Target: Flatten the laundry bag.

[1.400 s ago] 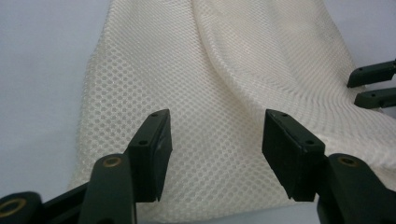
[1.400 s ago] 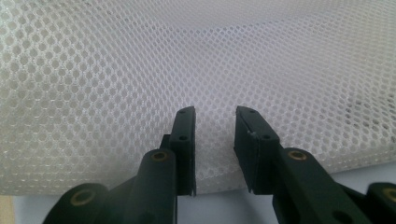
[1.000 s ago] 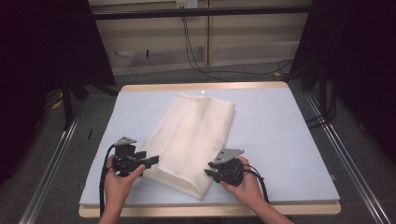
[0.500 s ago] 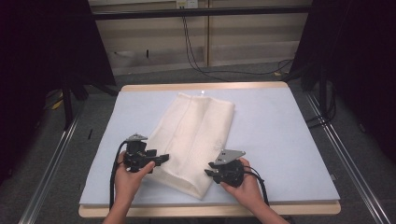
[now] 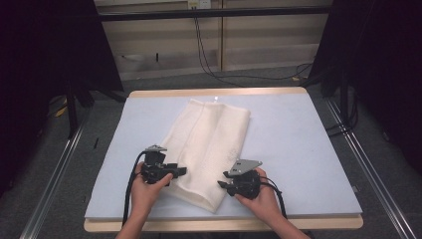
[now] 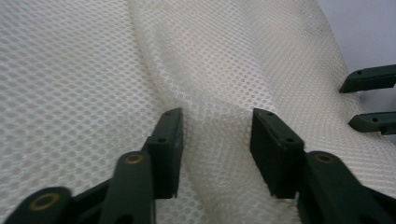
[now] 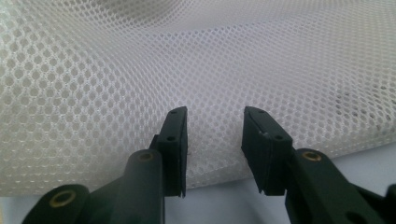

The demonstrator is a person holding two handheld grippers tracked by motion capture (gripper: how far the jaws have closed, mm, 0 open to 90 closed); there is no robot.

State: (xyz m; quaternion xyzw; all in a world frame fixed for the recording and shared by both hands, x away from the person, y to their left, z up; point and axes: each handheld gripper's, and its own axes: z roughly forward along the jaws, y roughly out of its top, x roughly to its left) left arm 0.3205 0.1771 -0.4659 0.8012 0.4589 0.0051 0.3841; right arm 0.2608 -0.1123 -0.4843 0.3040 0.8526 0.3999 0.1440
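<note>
**High view: two claws at the near end of a folded mesh cloth**

High view, from above the desk: a cream mesh cloth lies folded lengthwise on the pale blue surface, running from the far middle toward the near edge. The left claw sits at the cloth's left edge near its lower end, tips pointing right onto the fabric. The right claw sits at the cloth's right edge, tips pointing left, just touching the fabric's border. The cloth's near corner lies between the two claws and a little closer to the person than either.

In the left gripper view, the left claw stands partly apart, its jaws having just been closing; a raised fold of the mesh cloth runs up between them, though the pads do not visibly press it. The other claw's tips show at the far right, beyond the cloth.

In the right gripper view, the right claw stands partly apart, its jaws having just been opening. The cloth's hem lies between and ahead of the jaws, not pinched.
</note>
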